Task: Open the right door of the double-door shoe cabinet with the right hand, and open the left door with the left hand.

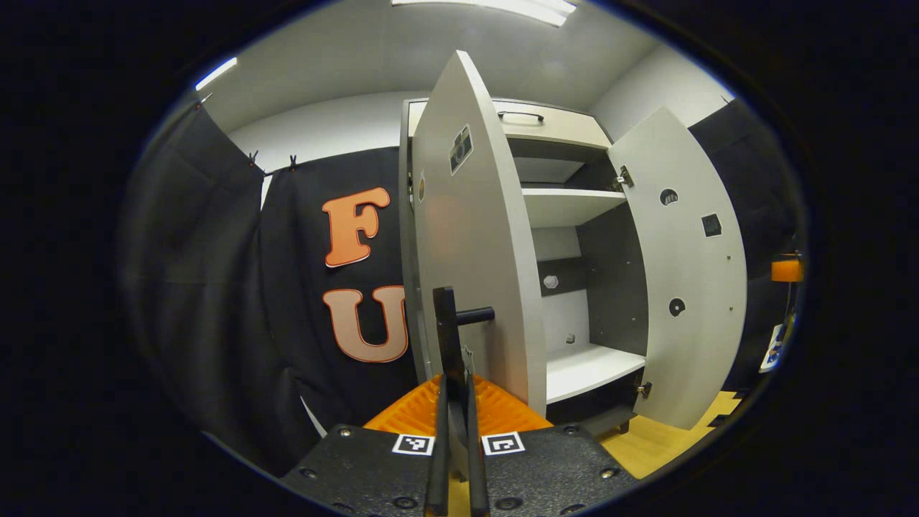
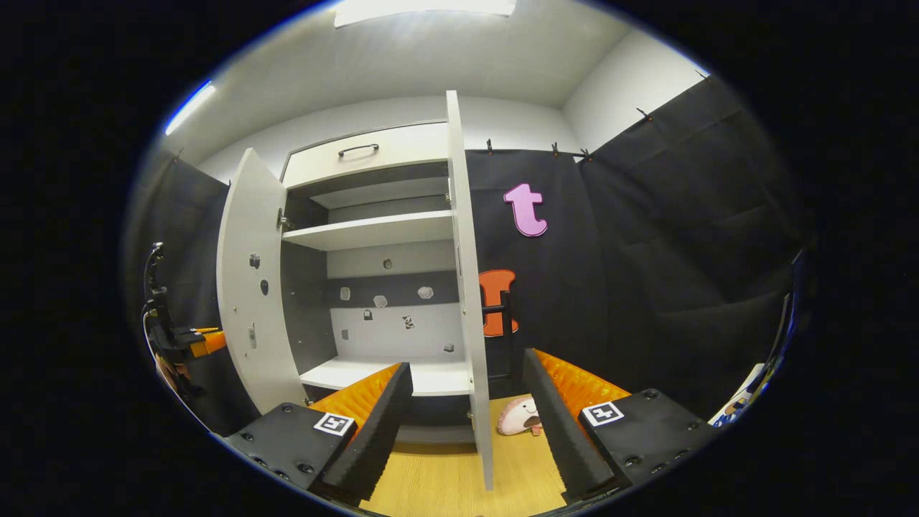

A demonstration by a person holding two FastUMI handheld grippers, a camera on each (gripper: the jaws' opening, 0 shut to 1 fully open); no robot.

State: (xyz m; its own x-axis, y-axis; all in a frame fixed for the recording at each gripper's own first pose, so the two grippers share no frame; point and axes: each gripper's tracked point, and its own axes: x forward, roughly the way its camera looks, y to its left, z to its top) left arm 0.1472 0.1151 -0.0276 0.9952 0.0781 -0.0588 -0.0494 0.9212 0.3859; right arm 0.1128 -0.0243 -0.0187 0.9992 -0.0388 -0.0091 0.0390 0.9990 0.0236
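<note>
Doors stand open on the shoe cabinet (image 2: 373, 230): our left gripper (image 1: 455, 402) pinches the left door (image 1: 474, 237) handle (image 1: 449, 337) at 6 o'clock; our right gripper (image 2: 467, 409) gapes wide around the right door (image 2: 467, 287) edge, untouching.

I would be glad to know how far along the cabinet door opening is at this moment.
Done: the right door and the left door both stand wide open, shelves exposed. The right gripper has open jaws either side of the right door's edge, not gripping it. In hand: the left gripper is shut on the left door's handle. Left: probably only letting go and drawing back.
</note>
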